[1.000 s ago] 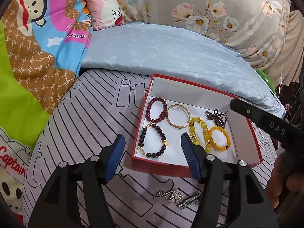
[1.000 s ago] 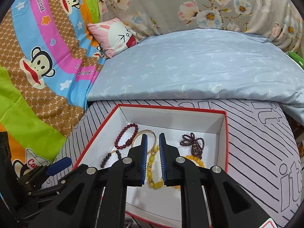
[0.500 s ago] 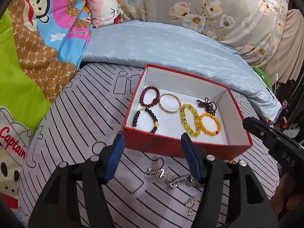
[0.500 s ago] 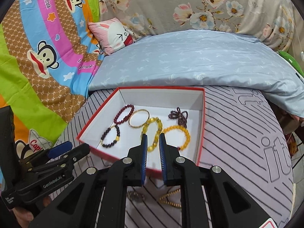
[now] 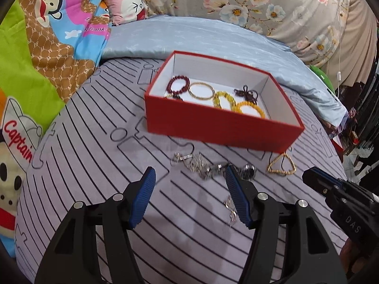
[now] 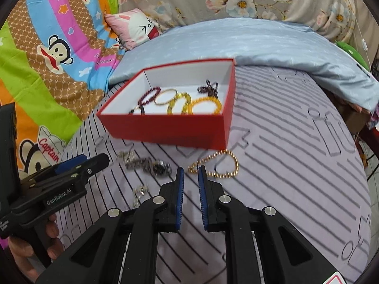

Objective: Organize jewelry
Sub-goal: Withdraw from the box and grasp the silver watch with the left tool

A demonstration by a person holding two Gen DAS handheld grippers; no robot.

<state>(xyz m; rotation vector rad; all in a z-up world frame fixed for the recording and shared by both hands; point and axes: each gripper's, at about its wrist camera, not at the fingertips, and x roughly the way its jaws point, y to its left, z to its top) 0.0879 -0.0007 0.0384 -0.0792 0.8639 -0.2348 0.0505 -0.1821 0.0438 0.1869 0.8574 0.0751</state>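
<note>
Red cardboard box [image 5: 220,127], white inside, open-topped, standing on a grey striped bedspread [image 5: 94,165].

Left wrist view. Contents of box, partly hidden by its near wall: dark red bead bracelet [image 5: 180,84], plain gold bangle [image 5: 201,91], yellow bead bracelet [image 5: 223,99], orange bead bracelet [image 5: 248,110], small dark bead cluster [image 5: 246,92] towards the far right corner. Loose items on the bedspread just in front of the box: silver chain pieces [image 5: 196,162] in a heap, a watch with a dark dial [image 5: 248,171] beside them, a gold chain bracelet [image 5: 281,165] near the box's right front corner, a small silver piece [image 5: 231,209] closer in. Left claw [image 5: 189,198]: blue pads well apart, nothing between them, poised above the bedspread just short of the silver heap. Right claw [image 5: 312,179] enters from the right edge.

Right wrist view. Same box [image 6: 170,127] ahead, the bracelets lying in a row inside. Gold chain bracelet [image 6: 215,165] lies just past the tips of the right claw [image 6: 190,172], whose pads stand nearly together with a narrow gap, gripping nothing. Watch [image 6: 158,168] and silver chain pieces [image 6: 132,159] lie to the left; left claw [image 6: 92,163] enters from the left, held by a hand [image 6: 28,248].

Surroundings: pale blue pillow [image 6: 248,42], cartoon monkey blanket [image 6: 47,47], floral fabric [image 5: 260,4], pink rabbit cushion [image 6: 135,28].
</note>
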